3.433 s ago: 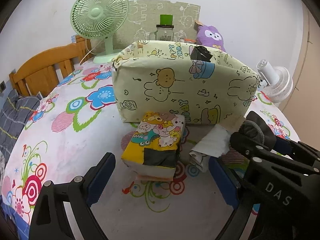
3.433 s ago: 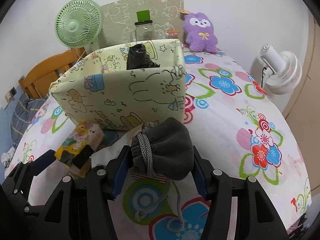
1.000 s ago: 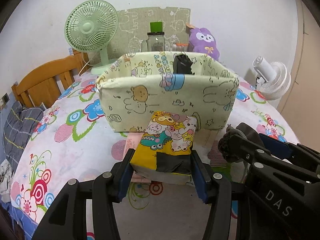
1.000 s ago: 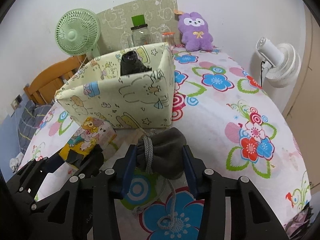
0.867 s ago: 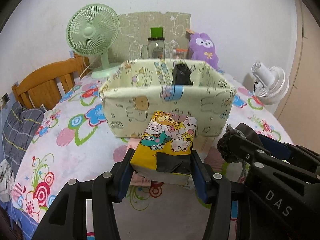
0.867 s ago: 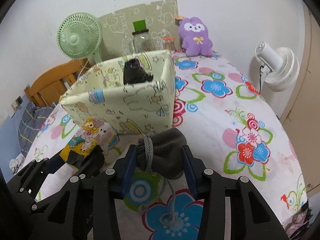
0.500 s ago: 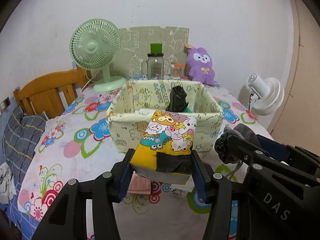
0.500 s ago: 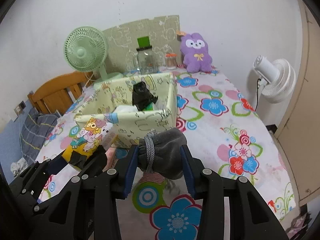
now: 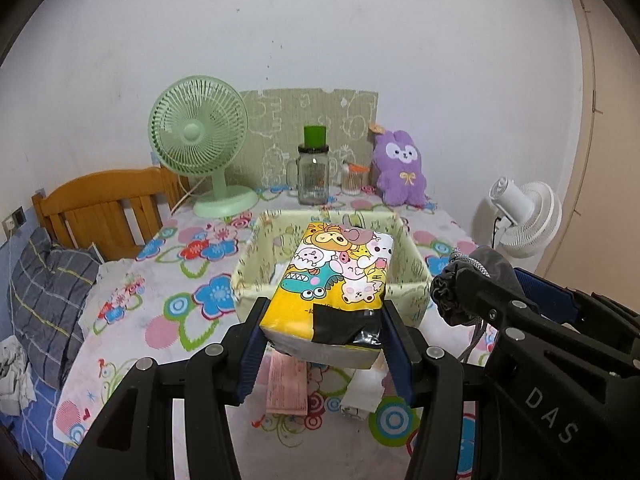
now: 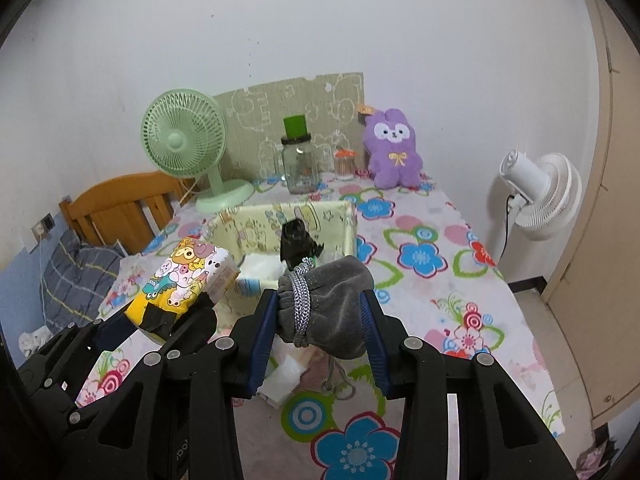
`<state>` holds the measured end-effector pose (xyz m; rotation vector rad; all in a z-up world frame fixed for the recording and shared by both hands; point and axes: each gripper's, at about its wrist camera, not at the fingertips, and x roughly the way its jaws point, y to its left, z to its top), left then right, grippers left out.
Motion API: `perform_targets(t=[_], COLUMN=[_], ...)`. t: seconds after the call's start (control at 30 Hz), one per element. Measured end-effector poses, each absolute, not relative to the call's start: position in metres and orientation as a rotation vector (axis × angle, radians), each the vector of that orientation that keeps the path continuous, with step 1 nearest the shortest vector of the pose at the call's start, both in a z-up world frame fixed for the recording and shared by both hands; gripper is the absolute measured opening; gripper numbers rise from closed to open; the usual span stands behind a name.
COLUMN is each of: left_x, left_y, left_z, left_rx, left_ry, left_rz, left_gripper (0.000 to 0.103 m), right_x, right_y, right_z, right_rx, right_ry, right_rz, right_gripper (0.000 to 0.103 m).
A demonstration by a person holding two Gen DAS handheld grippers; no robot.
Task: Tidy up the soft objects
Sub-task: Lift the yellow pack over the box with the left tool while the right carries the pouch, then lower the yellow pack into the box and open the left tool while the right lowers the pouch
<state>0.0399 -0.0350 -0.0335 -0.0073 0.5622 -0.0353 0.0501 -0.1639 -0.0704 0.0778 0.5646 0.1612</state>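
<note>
My left gripper [image 9: 324, 320] is shut on a yellow cartoon-print tissue pack [image 9: 336, 276], held in the air in front of the pale cartoon-print fabric box [image 9: 412, 256]. The pack [image 10: 180, 276] also shows at the left of the right wrist view. My right gripper [image 10: 320, 320] is shut on a grey drawstring pouch [image 10: 332, 308], whose cord hangs below. The pouch [image 9: 476, 276] sits to the right of the pack. The box [image 10: 256, 224] holds a black bundle [image 10: 296, 240] and something white [image 10: 260, 266].
On the floral tablecloth [image 10: 432, 280] below lie a pink paper [image 9: 286, 384] and white tissue [image 10: 284, 376]. At the back stand a green fan [image 9: 200, 136], a glass jar [image 9: 314, 176] and a purple plush rabbit [image 9: 400, 168]. A white fan [image 10: 540, 196] stands to the right, a wooden chair [image 9: 100, 208] to the left.
Both grippers have risen with the pack and the pouch still in them. The table and the box now sit lower in both views, and the box's inside shows.
</note>
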Motion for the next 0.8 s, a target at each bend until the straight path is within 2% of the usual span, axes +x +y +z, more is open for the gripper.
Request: perform_targets(t=[0.4,0.8], left_x=[0.05,0.076], left_y=[-0.033,-0.033], left_z=[-0.012,-0.014], left_rx=[-0.012,-0.033], left_ry=[0.519,0.531], left_rz=[-0.026,-0.029], left_gripper=[0.055,0.055], right_x=[0.059,0.085], right_y=[-0.158,-0.143], right_z=[-0.046,-0.044], right_rx=[0.08,0.047], right_ry=[0.516,0.514], right_rz=[0.19,0.224], right_gripper=[0.044,0.045])
